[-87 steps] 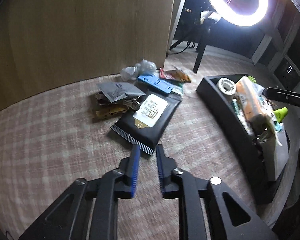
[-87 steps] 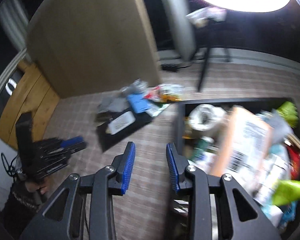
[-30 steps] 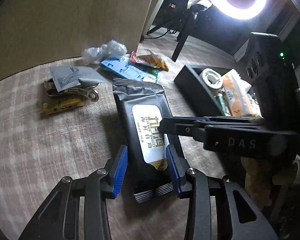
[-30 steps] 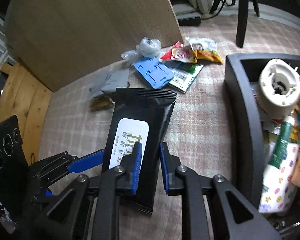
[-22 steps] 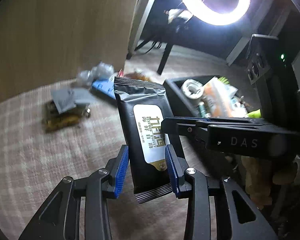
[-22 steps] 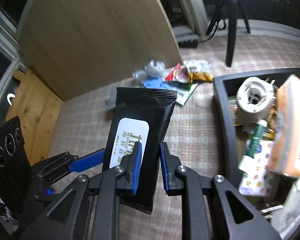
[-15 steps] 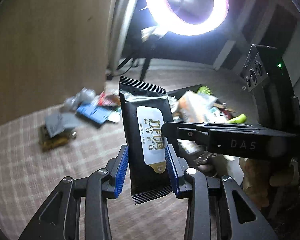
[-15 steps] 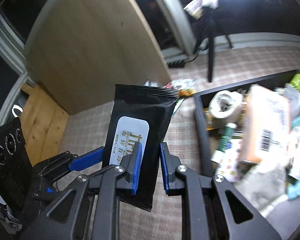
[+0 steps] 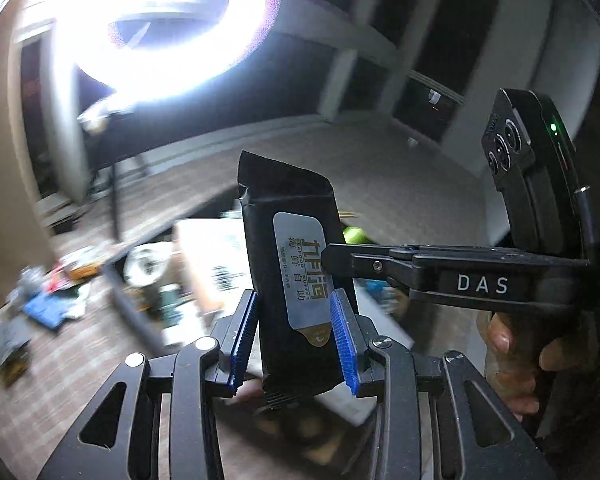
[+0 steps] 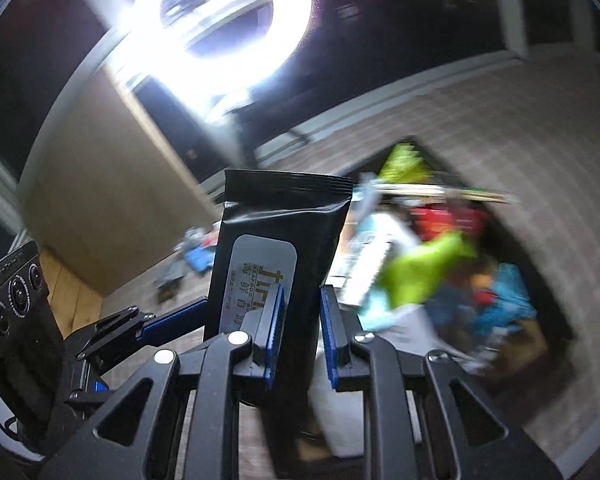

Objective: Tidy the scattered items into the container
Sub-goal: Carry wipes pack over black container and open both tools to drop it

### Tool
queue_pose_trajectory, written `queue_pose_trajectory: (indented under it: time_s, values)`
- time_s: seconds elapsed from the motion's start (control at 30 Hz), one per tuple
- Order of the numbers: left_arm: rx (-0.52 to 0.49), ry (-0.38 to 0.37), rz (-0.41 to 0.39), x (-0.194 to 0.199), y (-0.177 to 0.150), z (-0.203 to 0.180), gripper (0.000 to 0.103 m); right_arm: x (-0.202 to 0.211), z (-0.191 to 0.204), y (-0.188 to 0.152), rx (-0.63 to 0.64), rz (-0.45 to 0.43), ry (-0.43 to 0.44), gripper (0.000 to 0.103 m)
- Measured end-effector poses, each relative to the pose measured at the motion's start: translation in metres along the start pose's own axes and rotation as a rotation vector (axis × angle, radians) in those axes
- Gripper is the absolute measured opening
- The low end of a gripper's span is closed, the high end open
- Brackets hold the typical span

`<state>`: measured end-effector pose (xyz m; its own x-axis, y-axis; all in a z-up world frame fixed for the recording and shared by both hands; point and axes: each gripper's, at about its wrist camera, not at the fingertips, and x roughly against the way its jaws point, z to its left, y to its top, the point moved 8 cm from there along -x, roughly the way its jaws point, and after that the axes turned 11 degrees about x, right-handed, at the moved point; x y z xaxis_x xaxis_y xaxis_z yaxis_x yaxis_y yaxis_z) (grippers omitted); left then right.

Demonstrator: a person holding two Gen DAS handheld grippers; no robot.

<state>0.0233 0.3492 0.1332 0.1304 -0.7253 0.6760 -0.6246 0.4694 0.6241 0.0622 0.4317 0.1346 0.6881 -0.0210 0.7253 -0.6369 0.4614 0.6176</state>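
Centrally, a black pack (image 9: 296, 280) stands near upright in mid-air, raised above the container (image 10: 540, 280), both views blurred with a ring light (image 9: 148, 28) glaring at upper left. Left gripper (image 9: 296, 336) has its blue pads against the pack's two long edges low down, while the right gripper (image 10: 300, 336) pinches the pack's right side across its thickness, coming in from the right of the left view. Container at middle right of the right view looks heaped with packets, hard to name in the blur; loose items (image 9: 44, 308) lie at left on the checked cloth (image 10: 520, 120).
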Motion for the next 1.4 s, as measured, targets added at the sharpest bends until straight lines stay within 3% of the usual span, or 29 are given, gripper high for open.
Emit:
queue_pose_trajectory:
  time_s: [0.13,0.33,0.53,0.7,0.87,1.23,1.4]
  values:
    - [-0.065,-0.052,0.038,-0.031,0.001,-0.045,0.034,0.018,-0.053,-0.009,-0.083,-0.019,-0.075,0.018]
    - [-0.16,-0.067,0.055,-0.065,0.006,-0.087,0.034,0.023,-0.107,-0.021,-0.147,-0.004,-0.177,0.018]
    - [-0.174,-0.048,0.045,-0.058,0.009,-0.086,0.034,0.023,-0.125,-0.027,-0.163,0.0,-0.226,0.019]
    - [-0.121,-0.015,0.052,-0.05,0.011,-0.063,0.034,0.023,-0.125,-0.03,-0.163,0.002,-0.211,0.019]
    - [-0.054,0.041,0.053,-0.029,0.005,-0.03,0.034,0.024,-0.104,-0.025,-0.099,-0.005,-0.186,0.019]
    - [0.085,0.311,-0.006,0.036,-0.008,0.072,0.038,-0.015,-0.002,-0.001,0.099,0.012,-0.061,0.021]
    - [0.144,0.396,-0.038,0.059,-0.014,0.116,0.045,-0.042,0.043,0.004,0.174,0.033,-0.01,0.031]
